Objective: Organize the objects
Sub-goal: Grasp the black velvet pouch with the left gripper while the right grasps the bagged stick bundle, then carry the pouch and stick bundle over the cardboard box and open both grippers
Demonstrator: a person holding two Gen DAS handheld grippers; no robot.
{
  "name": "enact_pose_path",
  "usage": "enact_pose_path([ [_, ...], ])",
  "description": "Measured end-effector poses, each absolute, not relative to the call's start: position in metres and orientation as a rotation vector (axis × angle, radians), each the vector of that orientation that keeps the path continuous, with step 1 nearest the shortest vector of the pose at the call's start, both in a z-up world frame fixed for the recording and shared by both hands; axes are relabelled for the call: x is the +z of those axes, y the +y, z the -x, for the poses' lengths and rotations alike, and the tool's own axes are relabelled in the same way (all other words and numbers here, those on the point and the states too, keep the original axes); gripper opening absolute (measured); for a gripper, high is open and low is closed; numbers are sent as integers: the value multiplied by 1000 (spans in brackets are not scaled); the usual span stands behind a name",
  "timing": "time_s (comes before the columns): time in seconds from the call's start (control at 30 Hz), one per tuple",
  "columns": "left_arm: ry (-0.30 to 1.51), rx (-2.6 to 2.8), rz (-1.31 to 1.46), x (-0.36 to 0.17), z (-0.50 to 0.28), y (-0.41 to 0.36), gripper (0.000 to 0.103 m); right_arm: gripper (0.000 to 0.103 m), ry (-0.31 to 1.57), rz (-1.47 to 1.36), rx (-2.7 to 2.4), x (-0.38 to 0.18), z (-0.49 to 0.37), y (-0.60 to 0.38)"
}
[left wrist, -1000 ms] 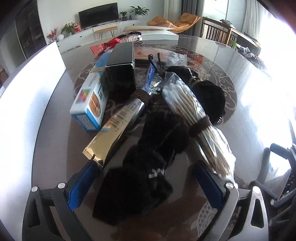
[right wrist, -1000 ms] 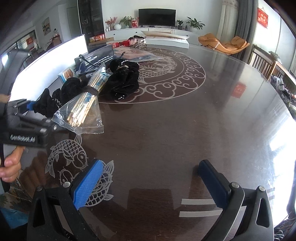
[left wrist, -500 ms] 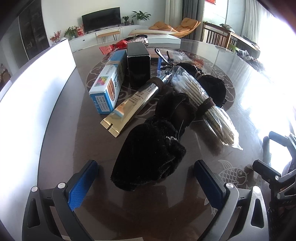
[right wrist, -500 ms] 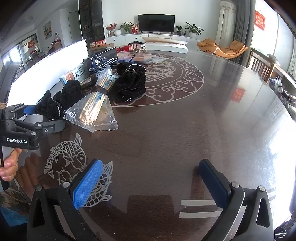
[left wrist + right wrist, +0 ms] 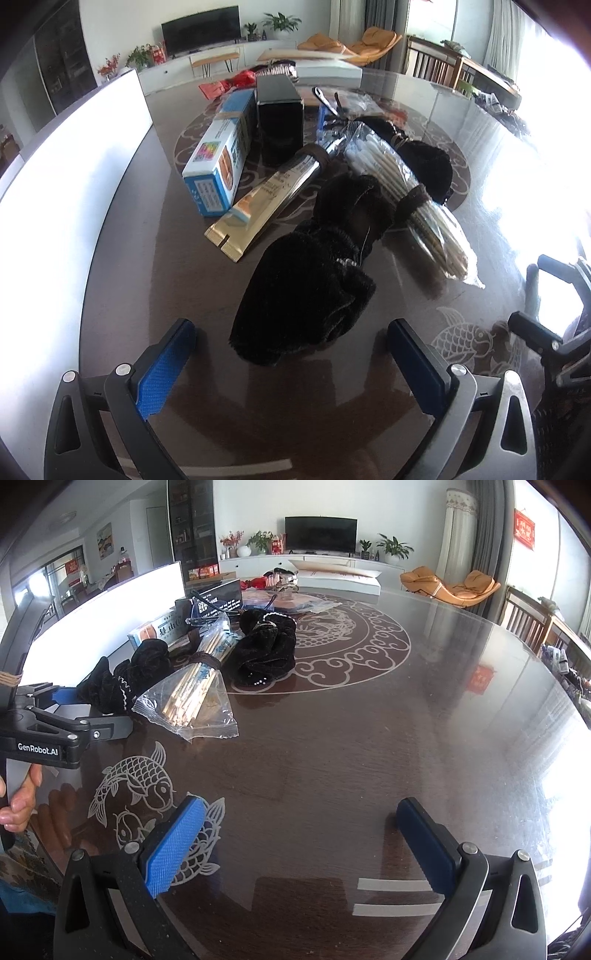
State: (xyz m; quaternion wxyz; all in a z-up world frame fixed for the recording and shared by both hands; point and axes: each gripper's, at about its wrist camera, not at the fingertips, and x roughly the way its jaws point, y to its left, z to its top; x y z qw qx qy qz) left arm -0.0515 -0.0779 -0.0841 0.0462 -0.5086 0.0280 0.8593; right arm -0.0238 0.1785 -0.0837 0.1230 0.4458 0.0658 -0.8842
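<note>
On a dark worktop [image 5: 369,738], a black velvet pouch [image 5: 306,291] lies just ahead of the left gripper [image 5: 291,354], jaws wide and empty, beside a bag of sticks [image 5: 410,195], perhaps cotton swabs, while the right gripper [image 5: 299,834], equally open, holds nothing.

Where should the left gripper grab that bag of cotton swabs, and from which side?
Probably at the dark band cinching the bag of cotton swabs at its middle; that is its narrowest, firmest part. The loose plastic end flares out and would likely slip. Come from above, with the open left gripper turned so its fingers straddle the bag's width, since a black cloth pouch lies against its left side.
</note>
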Motion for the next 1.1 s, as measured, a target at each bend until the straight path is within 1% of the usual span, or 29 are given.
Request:
enact_pose_path([
  [0.03,69,2596,1589,-82,51,-82,103,103,185,-1367,-2572,-81,29,179],
  [0.07,39,2580,1575,-78,49,-87,103,102,136,-1424,-2570,-74,35,182],
  [0.1,8,2573,1540,-73,48,-92,103,102,77,-1413,-2561,-67,38,183],
  [0.13,-15,2577,1494,-66,47,-96,103,102,-20,-1376,-2531,-54,43,183],
  [0.17,-21,2585,1459,-61,49,-98,103,102,-68,-1363,-2502,-44,52,179],
  [0.2,-16,2593,1433,-56,52,-98,103,102,-81,-1362,-2484,-38,60,173],
  [0.27,5,2605,1389,-51,63,-93,103,97,-67,-1390,-2426,-29,89,150],
  [0.3,20,2607,1371,-51,69,-90,103,85,-60,-1419,-2388,-30,106,137],
  [0.33,60,2607,1365,-53,76,-84,103,71,-54,-1448,-2361,-34,116,127],
  [0.37,109,2613,1365,-56,80,-79,101,64,-50,-1502,-2313,-42,133,115],
  [0.4,175,2626,1365,-59,83,-73,95,56,-49,-1534,-2287,-49,139,110],
  [0.47,280,2629,1369,-64,85,-63,59,53,-41,-1581,-2234,-61,147,97],
  [0.5,279,2618,1372,-65,84,-64,48,47,3,-1565,-2249,-59,144,95],
  [0.53,253,2595,1391,-67,82,-65,38,32,45,-1578,-2232,-59,140,91],
  [0.63,143,2523,1436,-68,62,-76,38,31,129,-1607,-2188,-58,116,98],
  [0.7,118,2483,1465,-72,45,-79,42,31,139,-1645,-2164,-57,100,111],
  [0.73,117,2484,1475,-74,41,-79,55,32,136,-1666,-2160,-56,96,117],
  [0.77,122,2501,1477,-73,39,-79,77,34,126,-1678,-2160,-55,96,121],
  [0.8,129,2532,1466,-72,39,-78,85,47,122,-1683,-2163,-54,97,122],
  [0.83,135,2568,1440,-69,40,-77,89,59,135,-1675,-2181,-51,99,121],
  [0.87,141,2586,1435,-68,43,-76,89,65,152,-1657,-2203,-48,101,118],
  [0.9,140,2583,1440,-67,45,-74,89,68,158,-1647,-2211,-47,104,115],
  [0.97,153,2548,1465,-71,53,-67,88,67,163,-1677,-2167,-51,108,105],
  [1.0,192,2546,1486,-76,58,-64,82,63,178,-1684,-2156,-53,108,100],
  [1.03,227,2561,1482,-77,58,-62,54,48,229,-1671,-2175,-53,107,95],
  [1.07,190,2567,1455,-74,56,-64,33,33,294,-1660,-2210,-51,104,92],
  [1.1,157,2570,1472,-72,56,-67,33,30,281,-1659,-2219,-49,102,93],
])
